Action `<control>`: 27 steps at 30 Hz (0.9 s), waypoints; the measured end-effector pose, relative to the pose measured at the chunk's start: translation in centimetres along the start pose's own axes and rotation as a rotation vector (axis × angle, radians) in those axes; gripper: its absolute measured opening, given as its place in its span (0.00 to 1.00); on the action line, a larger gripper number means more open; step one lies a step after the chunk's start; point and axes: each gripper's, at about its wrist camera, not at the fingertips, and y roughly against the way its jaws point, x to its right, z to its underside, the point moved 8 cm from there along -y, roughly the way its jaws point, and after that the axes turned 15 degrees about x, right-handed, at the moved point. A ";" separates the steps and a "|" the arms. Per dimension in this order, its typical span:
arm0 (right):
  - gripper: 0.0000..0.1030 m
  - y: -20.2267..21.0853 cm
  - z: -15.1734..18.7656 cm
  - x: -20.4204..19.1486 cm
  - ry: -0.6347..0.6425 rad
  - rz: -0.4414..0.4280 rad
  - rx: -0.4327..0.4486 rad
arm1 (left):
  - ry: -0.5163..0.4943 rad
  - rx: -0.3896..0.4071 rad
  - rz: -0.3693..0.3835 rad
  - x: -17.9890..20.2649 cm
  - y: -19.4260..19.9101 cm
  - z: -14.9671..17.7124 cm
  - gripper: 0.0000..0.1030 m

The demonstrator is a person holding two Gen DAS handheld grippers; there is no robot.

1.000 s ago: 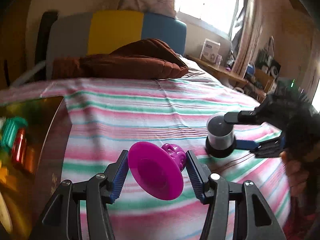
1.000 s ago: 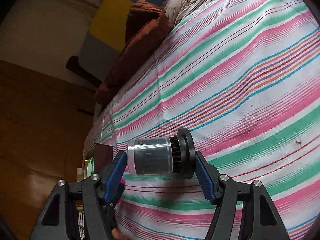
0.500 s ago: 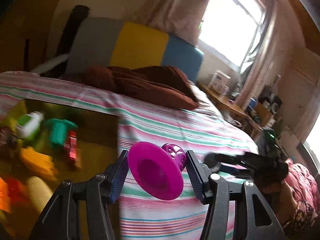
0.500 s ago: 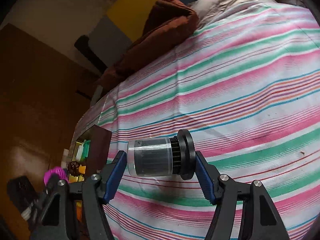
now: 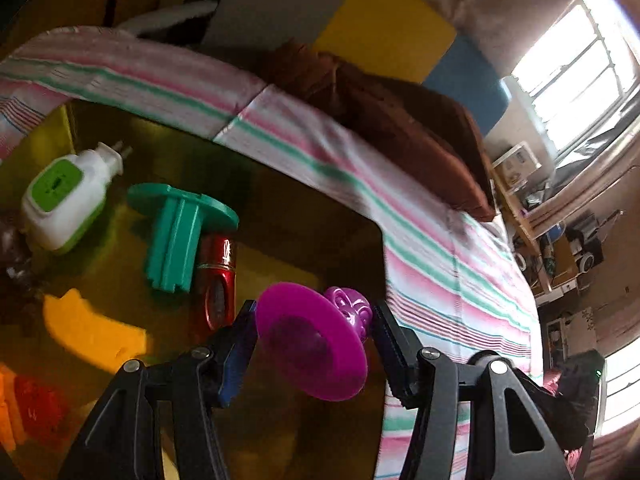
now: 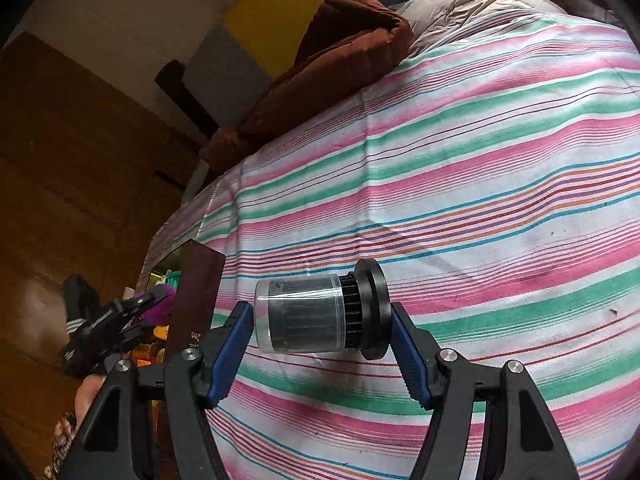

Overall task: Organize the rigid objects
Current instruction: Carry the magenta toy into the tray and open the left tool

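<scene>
Left wrist view close above box (image 5: 360,216), right wrist view over striped bed (image 6: 480,160); both share box

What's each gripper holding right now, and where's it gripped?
Left gripper clamps the magenta toy across its two ends. Right gripper clamps the black cylinder end to end.

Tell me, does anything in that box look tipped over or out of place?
Nothing looks broken or spilled. In the box, the green flanged piece and white bottle lie on their sides, loosely jumbled beside a red item.
</scene>
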 end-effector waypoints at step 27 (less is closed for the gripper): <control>0.66 0.0 0.4 -1.3 0.063 -0.023 -0.008 | -0.230 0.273 0.022 -1.2 11.0 -0.3 0.61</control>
